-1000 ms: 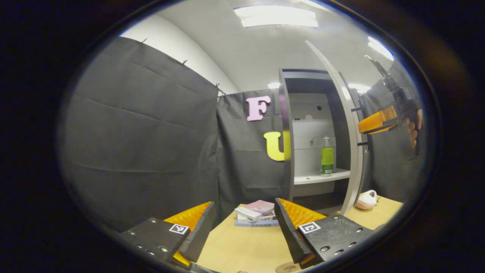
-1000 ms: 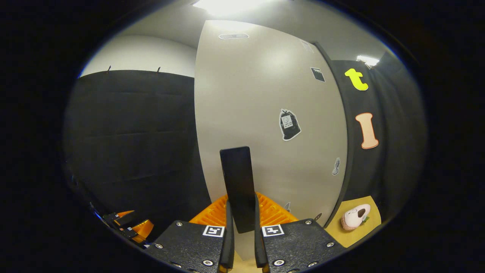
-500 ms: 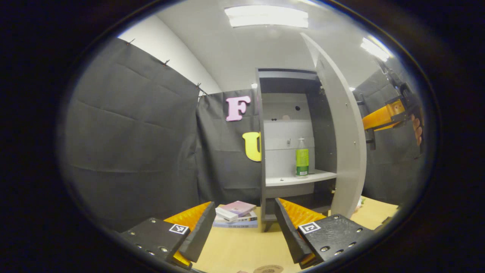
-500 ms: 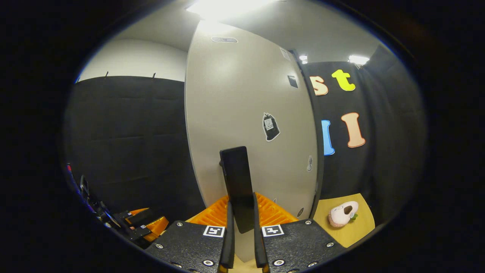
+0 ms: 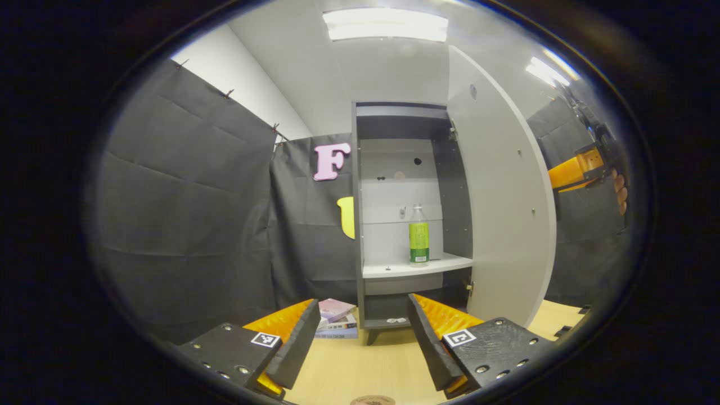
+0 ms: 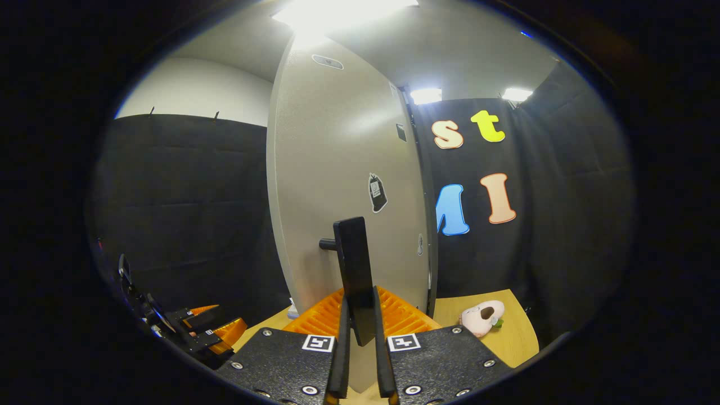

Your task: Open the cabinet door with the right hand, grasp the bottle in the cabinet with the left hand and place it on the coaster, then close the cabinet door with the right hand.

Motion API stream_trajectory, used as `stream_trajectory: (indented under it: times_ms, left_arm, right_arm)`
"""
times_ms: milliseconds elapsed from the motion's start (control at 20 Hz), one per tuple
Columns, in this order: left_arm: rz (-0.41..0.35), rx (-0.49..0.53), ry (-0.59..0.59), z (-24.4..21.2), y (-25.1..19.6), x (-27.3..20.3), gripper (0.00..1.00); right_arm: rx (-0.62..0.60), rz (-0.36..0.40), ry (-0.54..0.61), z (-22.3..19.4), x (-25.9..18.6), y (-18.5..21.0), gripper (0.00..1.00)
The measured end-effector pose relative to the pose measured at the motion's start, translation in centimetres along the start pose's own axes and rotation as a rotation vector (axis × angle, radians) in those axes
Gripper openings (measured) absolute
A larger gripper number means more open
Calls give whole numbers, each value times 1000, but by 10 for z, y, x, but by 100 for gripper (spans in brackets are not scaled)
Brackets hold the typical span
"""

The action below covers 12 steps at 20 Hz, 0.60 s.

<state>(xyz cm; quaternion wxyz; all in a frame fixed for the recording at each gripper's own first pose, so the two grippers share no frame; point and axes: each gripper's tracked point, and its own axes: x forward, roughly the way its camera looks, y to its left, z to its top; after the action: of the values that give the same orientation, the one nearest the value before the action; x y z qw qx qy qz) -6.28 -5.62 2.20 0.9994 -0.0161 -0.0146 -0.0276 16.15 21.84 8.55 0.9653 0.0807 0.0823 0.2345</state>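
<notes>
The tall grey cabinet (image 5: 394, 169) stands with its door (image 5: 500, 214) swung wide. A clear bottle with a green label (image 5: 418, 236) stands upright on the white shelf (image 5: 416, 265) inside. My left gripper (image 5: 360, 349) is open and held low over the table, well short of the cabinet. A round coaster (image 5: 372, 400) peeks in just below it. My right gripper (image 6: 358, 332) is shut on the door's black bar handle (image 6: 353, 264), on the door's outer face (image 6: 337, 169). In the left gripper view the right gripper (image 5: 576, 171) sits behind the door edge, held by a hand (image 5: 620, 194).
A stack of books (image 5: 336, 320) lies on the wooden table (image 5: 349, 365) left of the cabinet foot. A small plush toy (image 6: 481, 318) rests on the table beyond the door. The left gripper (image 6: 202, 334) appears low at the left of the right gripper view.
The door has swung further open with my right gripper on its handle. The cabinet interior and bottle now face my left gripper, which has stayed open.
</notes>
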Motion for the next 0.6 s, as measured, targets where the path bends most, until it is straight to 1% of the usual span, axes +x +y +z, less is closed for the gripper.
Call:
stream_trajectory:
  times_ms: [150,200,400,550,600]
  left_arm:
    - [-2,13,-1,4,-4,-4,92]
    - [0,14,-2,3,-9,-5,89]
    - [12,22,-3,4,-16,-14,89]
    - [19,27,-3,5,-24,-20,89]
    - [20,23,-1,4,-27,-22,92]
  right_arm:
    - [15,-16,-7,2,-5,-12,18]
    - [15,-23,-10,3,-7,-16,18]
    - [6,-57,-29,5,-12,-31,18]
    - [12,-100,-42,7,-16,-51,18]
    - [12,-118,-46,8,-19,-60,18]
